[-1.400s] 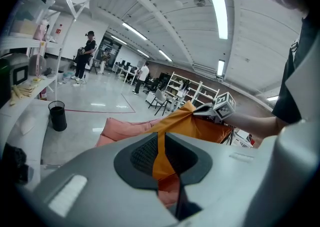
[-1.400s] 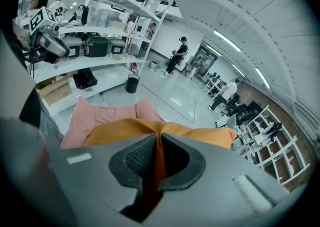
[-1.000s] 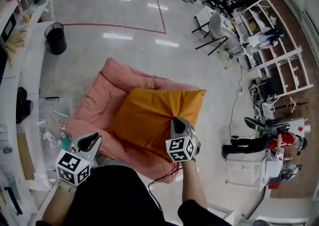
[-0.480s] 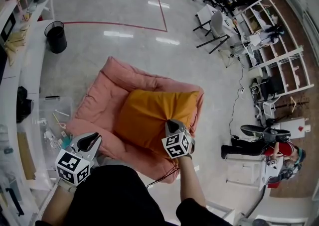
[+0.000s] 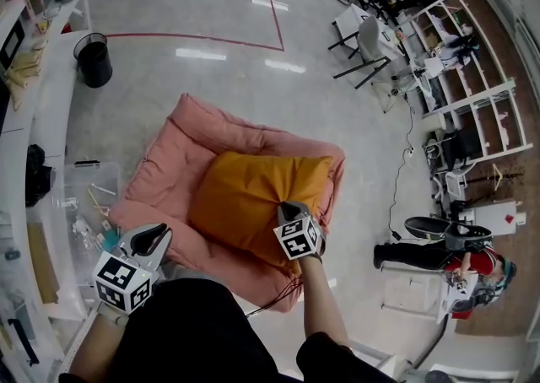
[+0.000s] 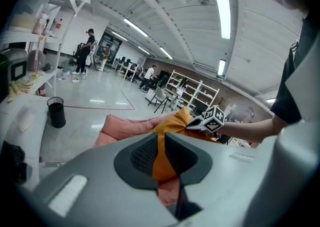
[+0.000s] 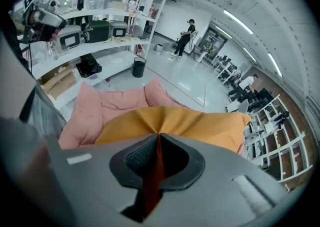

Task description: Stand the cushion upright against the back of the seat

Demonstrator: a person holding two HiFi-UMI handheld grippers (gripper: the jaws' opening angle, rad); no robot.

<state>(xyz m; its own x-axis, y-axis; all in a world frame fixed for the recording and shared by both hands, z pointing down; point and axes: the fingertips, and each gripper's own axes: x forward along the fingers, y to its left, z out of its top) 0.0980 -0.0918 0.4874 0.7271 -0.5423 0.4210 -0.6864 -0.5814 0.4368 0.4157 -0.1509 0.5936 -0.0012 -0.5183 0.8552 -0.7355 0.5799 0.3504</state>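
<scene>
Cushion hold: the right gripper (image 5: 287,206) is pinched tight on a fold of orange fabric at the near edge of the cushion (image 5: 249,196), and the cloth puckers toward its jaws.
Right gripper pose: it points steeply down, with its marker cube facing up.
Left gripper (image 5: 159,234): jaws all but together with only a thin slit, nothing gripped. It is held low by the seat's near left corner, apart from the cushion.
Cushion place: it lies across the pink seat (image 5: 173,153), covering its right half, not yet upright.
Seat: pink padding rises behind and to the left of the cushion.
Surroundings: a black bin (image 5: 93,63) stands on the glossy floor beyond, and a white counter (image 5: 51,120) runs along the left.
</scene>
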